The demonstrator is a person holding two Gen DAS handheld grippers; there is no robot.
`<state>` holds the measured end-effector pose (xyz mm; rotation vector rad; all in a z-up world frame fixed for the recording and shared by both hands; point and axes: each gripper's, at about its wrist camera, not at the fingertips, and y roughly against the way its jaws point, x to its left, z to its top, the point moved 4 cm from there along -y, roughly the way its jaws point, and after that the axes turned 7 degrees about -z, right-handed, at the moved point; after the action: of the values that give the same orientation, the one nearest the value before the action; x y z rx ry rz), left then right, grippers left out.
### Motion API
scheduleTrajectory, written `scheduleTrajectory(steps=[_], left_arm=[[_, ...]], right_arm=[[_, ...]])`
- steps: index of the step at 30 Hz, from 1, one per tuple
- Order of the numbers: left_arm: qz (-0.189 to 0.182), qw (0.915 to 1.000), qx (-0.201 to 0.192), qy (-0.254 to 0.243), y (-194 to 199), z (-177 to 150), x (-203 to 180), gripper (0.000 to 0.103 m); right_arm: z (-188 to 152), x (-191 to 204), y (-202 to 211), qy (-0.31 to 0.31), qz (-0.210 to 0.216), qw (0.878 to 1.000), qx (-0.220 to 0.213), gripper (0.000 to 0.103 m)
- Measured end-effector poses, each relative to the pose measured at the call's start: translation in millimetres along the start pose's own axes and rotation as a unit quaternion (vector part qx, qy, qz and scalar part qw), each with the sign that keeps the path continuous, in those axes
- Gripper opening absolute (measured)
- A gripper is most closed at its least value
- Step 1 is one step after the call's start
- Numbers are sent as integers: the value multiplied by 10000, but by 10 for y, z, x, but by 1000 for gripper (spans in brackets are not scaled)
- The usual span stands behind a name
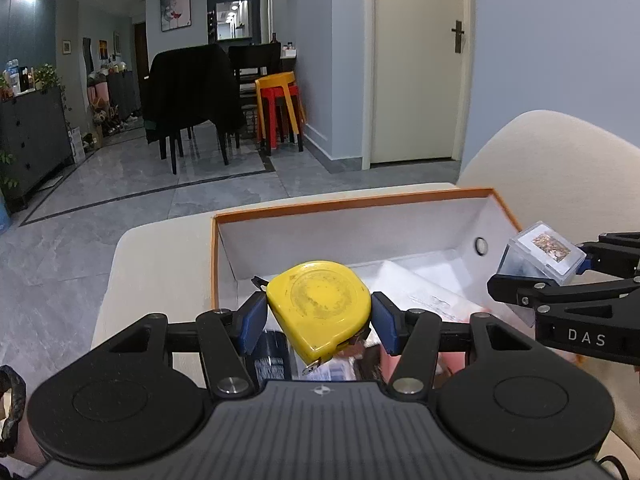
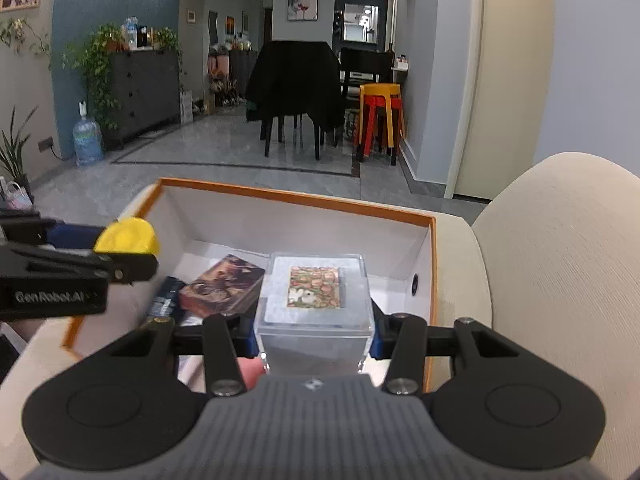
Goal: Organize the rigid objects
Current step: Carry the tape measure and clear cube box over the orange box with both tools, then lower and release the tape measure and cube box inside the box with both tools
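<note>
Your left gripper point(image 1: 319, 322) sits nearest the lens, its blue pads clamped on either side of a yellow tape measure point(image 1: 319, 307). The tape measure is held above the near left part of an orange-edged cardboard box point(image 1: 352, 202), with its metal tip pointing down toward the contents. Your right gripper point(image 2: 315, 330) is closed on a clear plastic case point(image 2: 316, 304) with a patterned label on its lid; the case is level and hangs over the near right part of the same box.

The two grippers stand side by side over the box, near each other but not touching. In the left wrist view, the right gripper point(image 1: 560, 276) and the case point(image 1: 538, 254) reach across the box's right rim.

Inside the box you have a brown patterned tin point(image 2: 222, 290) lying tilted just left of the case, and a dark packet point(image 2: 164, 300) beside it further left. White paper covers part of the floor. The far half of the box floor, up to the white back wall, shows bare. A round hole point(image 2: 415, 285) pierces the right wall.

The box rests on a cream sofa point(image 2: 560, 260), whose armrest rises close along the box's right edge. Beyond the far rim lies grey tiled floor point(image 1: 120, 216).
</note>
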<state>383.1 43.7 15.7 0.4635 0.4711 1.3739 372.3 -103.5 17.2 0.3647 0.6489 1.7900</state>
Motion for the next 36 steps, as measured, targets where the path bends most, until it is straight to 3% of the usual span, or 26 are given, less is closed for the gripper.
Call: scheduleTrajectory(steps=[8, 16, 27, 36], left_arm=[[283, 9991, 281, -147, -504, 79, 38, 65], [850, 9918, 566, -772, -812, 36, -8, 65], [1234, 9805, 895, -1239, -1061, 19, -56, 65], [1381, 9714, 1079, -1601, -1202, 49, -146, 64]], right_arm=[[124, 37, -628, 475, -354, 9979, 263, 47], [183, 31, -1075, 707, -481, 9948, 549, 47], [179, 119, -1438, 1240, -570, 9849, 1064, 47], [220, 206, -1540, 1607, -733, 9786, 1058, 47]])
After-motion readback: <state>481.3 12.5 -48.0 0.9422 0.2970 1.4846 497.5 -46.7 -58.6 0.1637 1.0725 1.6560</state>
